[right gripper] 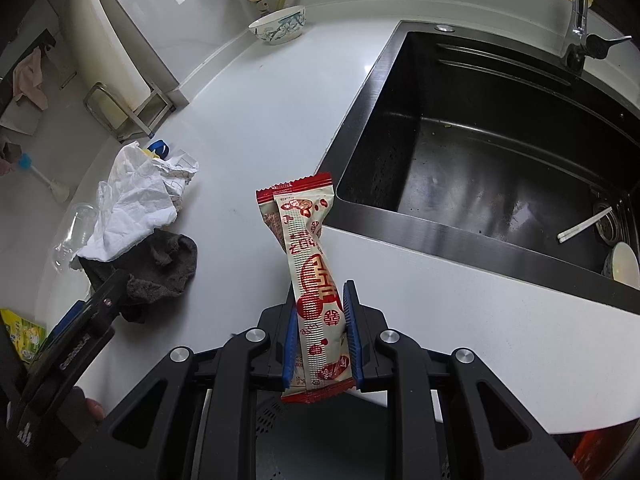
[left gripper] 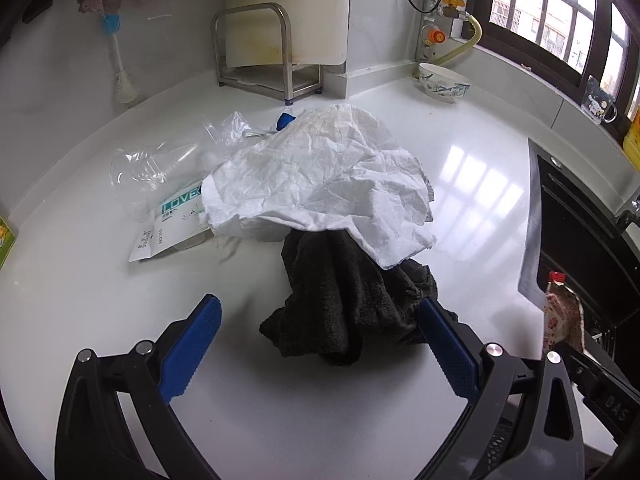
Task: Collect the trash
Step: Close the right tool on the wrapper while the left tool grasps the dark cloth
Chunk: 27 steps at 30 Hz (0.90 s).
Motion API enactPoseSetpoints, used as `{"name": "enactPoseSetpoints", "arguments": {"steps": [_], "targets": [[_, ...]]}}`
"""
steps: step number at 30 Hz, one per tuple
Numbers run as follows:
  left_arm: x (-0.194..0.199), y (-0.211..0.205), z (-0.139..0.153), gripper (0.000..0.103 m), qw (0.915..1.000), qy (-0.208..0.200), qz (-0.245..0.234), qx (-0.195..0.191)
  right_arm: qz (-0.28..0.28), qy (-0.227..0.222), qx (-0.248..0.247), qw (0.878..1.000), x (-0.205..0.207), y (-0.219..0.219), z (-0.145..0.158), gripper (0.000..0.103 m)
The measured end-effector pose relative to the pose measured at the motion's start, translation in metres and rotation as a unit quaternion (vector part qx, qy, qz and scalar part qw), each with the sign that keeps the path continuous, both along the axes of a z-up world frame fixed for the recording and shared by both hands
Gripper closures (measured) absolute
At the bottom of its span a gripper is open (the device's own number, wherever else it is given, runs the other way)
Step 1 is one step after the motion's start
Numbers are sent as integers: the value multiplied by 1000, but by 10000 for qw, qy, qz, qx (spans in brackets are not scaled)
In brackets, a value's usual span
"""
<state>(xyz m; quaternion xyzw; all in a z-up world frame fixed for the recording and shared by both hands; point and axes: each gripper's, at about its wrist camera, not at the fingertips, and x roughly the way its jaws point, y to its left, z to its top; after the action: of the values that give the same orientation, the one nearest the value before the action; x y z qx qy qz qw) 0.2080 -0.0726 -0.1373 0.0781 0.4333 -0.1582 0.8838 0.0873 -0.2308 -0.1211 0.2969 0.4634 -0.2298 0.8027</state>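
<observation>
Gripping a red-printed snack wrapper [right gripper: 316, 280], right gripper [right gripper: 320, 328] clenched; left gripper [left gripper: 320, 340] released, straddling dark cloth [left gripper: 348, 304] on desk [left gripper: 480, 184].

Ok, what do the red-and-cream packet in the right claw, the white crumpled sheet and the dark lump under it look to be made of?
The packet: thin plastic film, slightly glossy, with crimped serrated ends. The white sheet: probably paper or tissue, matte, holding sharp creases. The dark lump: cloth, likely terry or fleece, with a fuzzy nap and soft folds.

Dark cloth [left gripper: 344, 312] partly under crumpled white paper [left gripper: 320, 176]; blue object [left gripper: 285, 120] mostly hidden behind it.
</observation>
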Motion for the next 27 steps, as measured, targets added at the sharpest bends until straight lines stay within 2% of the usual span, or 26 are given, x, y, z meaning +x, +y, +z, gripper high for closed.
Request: {"name": "enactPoseSetpoints", "arguments": {"steps": [4,5,6,7,8,12,19,27], "targets": [[-3,0,-7,8,9994,-287,193,-38,5,-25,28,10000,-7,-2,0,83],[-4,0,-6,17,9992,-348,212,-35,7,-23,30,10000,-8,-2,0,82],[-6,-1,-5,32,9991,-372,205,-22,6,-21,33,10000,-9,-3,-1,83],[-7,-1,-5,38,9992,-351,177,-6,2,-18,44,10000,-11,-4,-1,83],[-9,-2,-5,49,9994,-326,143,-10,0,-14,56,10000,-12,-4,-2,83],[-16,2,-3,70,9995,-260,151,-90,39,-14,72,10000,-14,-5,-1,83],[-24,11,6,75,9998,-138,103,36,280,-55,127,9995,-11,-1,7,83],[-50,38,22,76,9992,-143,310,185,693,-108,80,9975,-15,9,20,83]]}}
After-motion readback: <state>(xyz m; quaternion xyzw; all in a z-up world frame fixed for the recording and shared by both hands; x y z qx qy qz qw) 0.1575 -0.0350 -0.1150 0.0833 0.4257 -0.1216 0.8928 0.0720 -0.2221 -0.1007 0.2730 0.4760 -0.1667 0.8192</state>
